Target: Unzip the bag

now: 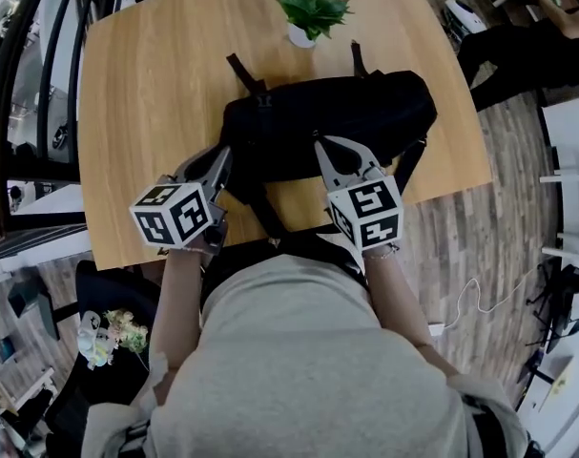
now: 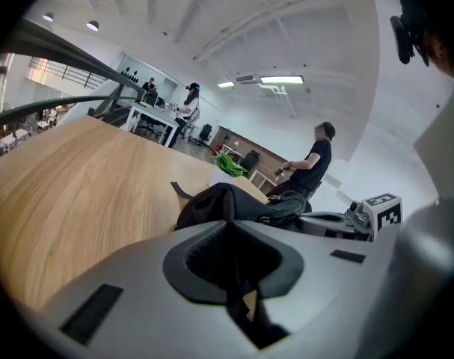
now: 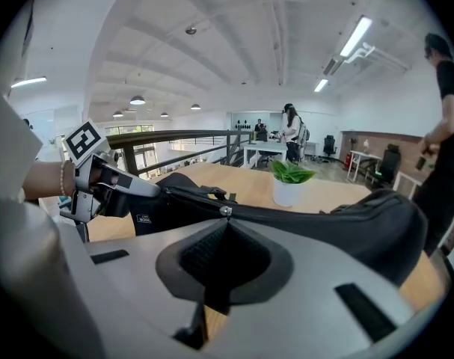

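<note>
place: open office (railed mezzanine) | evidence: desks [image 3: 265,152]; office chairs [image 3: 329,145]; strip lights [image 3: 359,36]

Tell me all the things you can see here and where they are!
table: one, light wood, middle of the head view.
bag: one, black, lying across the table.
zipper pull: one, silver, on the bag's top edge.
potted plant: one, green leaves in a white pot, on the table behind the bag.
cable: one, white, on the floor at the right.
other person: one, dressed in black, past the table's far right corner.
left gripper: one, grey, shut on the bag's left end.
right gripper: one, grey, shut on the zipper pull.
</note>
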Demonstrator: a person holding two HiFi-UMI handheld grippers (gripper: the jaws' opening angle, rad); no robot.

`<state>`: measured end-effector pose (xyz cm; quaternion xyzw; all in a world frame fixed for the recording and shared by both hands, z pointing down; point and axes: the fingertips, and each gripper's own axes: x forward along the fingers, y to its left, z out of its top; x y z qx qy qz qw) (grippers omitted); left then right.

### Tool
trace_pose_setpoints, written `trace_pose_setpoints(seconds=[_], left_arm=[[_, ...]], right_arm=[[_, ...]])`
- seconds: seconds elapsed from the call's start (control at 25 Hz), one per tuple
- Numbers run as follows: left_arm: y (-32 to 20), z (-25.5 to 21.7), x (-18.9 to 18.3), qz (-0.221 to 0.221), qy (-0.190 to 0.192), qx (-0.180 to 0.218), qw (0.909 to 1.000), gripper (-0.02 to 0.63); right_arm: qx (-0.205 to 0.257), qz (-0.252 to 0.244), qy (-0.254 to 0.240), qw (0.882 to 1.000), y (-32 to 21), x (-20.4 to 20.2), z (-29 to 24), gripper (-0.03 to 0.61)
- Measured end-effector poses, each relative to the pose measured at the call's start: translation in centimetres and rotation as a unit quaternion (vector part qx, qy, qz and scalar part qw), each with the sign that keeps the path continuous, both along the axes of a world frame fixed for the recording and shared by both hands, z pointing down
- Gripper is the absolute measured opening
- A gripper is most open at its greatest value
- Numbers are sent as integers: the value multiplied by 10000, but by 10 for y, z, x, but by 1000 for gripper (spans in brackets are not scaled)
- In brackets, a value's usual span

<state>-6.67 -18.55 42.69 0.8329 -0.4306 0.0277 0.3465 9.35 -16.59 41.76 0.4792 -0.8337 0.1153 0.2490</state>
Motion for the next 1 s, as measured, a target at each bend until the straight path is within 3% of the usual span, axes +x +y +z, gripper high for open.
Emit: trace_pose_setpoints(seconds=[0.4,1.0], left_arm=[[0,1,-4,-587,-264,56,9979,40],[4,3,-7,-1320,-484,91,9900,40]], right_arm=[[1,-28,-141,9999,-12,40,-3,11],[-11,-455,-311,9985,-15,53,-3,11]])
